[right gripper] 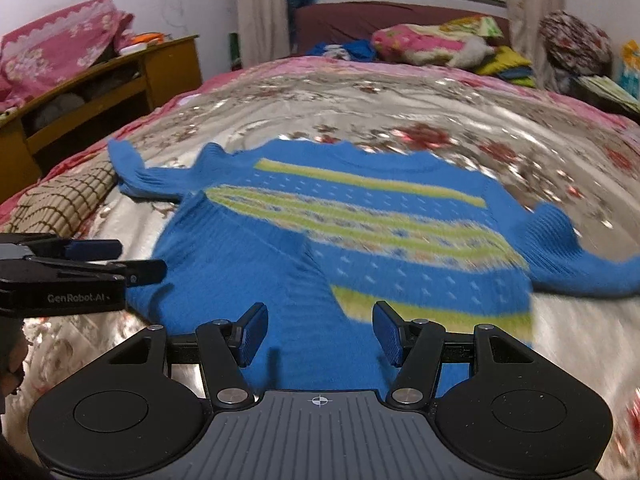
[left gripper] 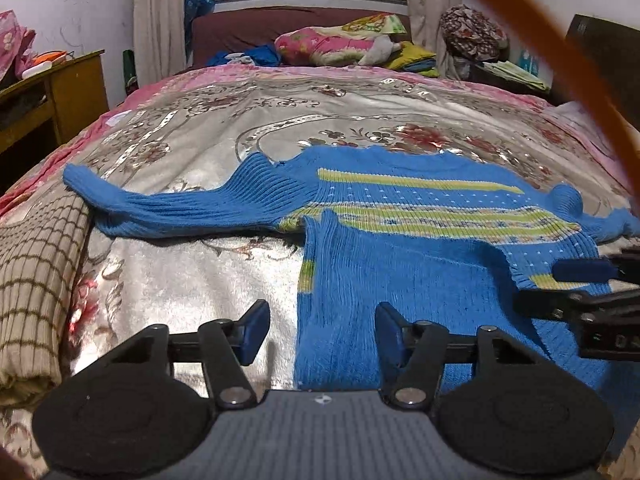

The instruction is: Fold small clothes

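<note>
A small blue knitted sweater (left gripper: 400, 256) with yellow-green stripes lies flat on the bed, one sleeve stretched out to the left (left gripper: 168, 208), the lower part folded up over the chest. It also shows in the right wrist view (right gripper: 320, 240), slightly blurred. My left gripper (left gripper: 322, 332) is open and empty, just above the sweater's near left edge. My right gripper (right gripper: 320, 332) is open and empty over the sweater's near middle. Each gripper shows in the other's view: the right one (left gripper: 576, 284) at the right edge, the left one (right gripper: 132, 260) at the left edge.
The silver floral bedspread (left gripper: 200, 280) covers the bed. A checked brown rolled cloth (left gripper: 36, 280) lies at the left. Pillows and clothes (left gripper: 340, 46) are piled at the headboard. A wooden desk (left gripper: 60, 88) stands left of the bed. An orange cable (left gripper: 560, 60) crosses the upper right.
</note>
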`<state>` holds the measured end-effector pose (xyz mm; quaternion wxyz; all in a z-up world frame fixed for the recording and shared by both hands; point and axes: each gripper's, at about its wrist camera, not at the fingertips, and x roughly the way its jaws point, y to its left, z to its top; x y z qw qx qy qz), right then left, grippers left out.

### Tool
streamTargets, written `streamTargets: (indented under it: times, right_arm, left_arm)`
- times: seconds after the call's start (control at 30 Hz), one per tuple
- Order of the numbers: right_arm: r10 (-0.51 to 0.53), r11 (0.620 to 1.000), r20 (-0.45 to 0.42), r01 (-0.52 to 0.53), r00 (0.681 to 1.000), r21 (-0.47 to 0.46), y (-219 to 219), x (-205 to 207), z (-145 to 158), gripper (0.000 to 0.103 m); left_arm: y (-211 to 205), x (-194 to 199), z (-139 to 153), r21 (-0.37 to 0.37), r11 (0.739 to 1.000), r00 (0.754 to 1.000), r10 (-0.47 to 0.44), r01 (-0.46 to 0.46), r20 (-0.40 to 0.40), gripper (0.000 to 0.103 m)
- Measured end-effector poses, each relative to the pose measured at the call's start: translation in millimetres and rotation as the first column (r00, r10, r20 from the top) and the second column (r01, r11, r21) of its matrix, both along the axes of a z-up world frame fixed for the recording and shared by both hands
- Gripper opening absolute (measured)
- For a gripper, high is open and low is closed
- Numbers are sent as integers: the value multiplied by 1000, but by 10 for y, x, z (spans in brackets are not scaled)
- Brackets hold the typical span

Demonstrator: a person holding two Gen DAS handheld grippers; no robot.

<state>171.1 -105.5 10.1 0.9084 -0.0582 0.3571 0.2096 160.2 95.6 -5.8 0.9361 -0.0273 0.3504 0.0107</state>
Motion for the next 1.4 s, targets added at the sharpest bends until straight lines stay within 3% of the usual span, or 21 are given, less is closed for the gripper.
streamTargets:
  times: [0.13, 0.23, 0.37, 0.43, 0.47, 0.57, 0.63, 0.8, 0.93, 1.13, 1.2, 1.4]
  right_arm:
    - [45, 999, 17, -44, 999, -16, 152, 149, -27, 58]
    - [61, 998, 0, -61, 998, -22, 212, 274, -85, 58]
    - [73, 997, -49, -74, 996, -31, 235, 399, -174, 57]
    - [94, 995, -72, -97, 993, -36, 243, 431, -211, 43]
    - [102, 994, -84, -105, 991, -33, 241, 442, -220, 27]
    - [116, 993, -104, -118, 988, -9, 206, 441, -204, 10]
    - [128, 992, -101, -127, 987, 16, 171, 395, -143, 5]
    - [238, 966, -80, -227, 968, 121, 66, 86, 129, 4]
    - [368, 924, -58, -357, 928, 139, -15, -286, 304, 4]
    - [535, 845, -121, -531, 836, 65, -78, -717, 291, 5]
    - [550, 834, -146, -549, 822, 51, -83, -810, 256, 12]
    - [567, 821, -177, -570, 804, 38, -124, -1015, 278, 12]
  left_arm:
    - [15, 110, -31, -16, 999, 999, -31, 31, -8, 55]
    - [28, 203, -84, -50, 997, 998, -60, 58, -32, 44]
    - [-1, 226, -108, -61, 993, 994, -104, 101, -38, 19]
    - [-7, 209, -98, -57, 991, 992, -121, 119, -33, 17]
    - [-7, 197, -90, -52, 991, 991, -127, 126, -31, 16]
    - [25, 147, -55, -66, 988, 989, -142, 140, -29, 15]
    - [78, 80, -23, -97, 985, 989, -145, 141, -30, 15]
    - [175, -257, 49, -136, 976, 984, -174, 169, -31, 15]
    - [256, -619, 66, -141, 975, 982, -182, 174, -43, 15]
    - [440, -961, 102, -134, 982, 987, -143, 132, -74, 15]
    - [487, -1029, 128, -134, 984, 988, -131, 119, -85, 17]
    - [406, -1042, 220, -110, 985, 989, -138, 132, -50, 19]
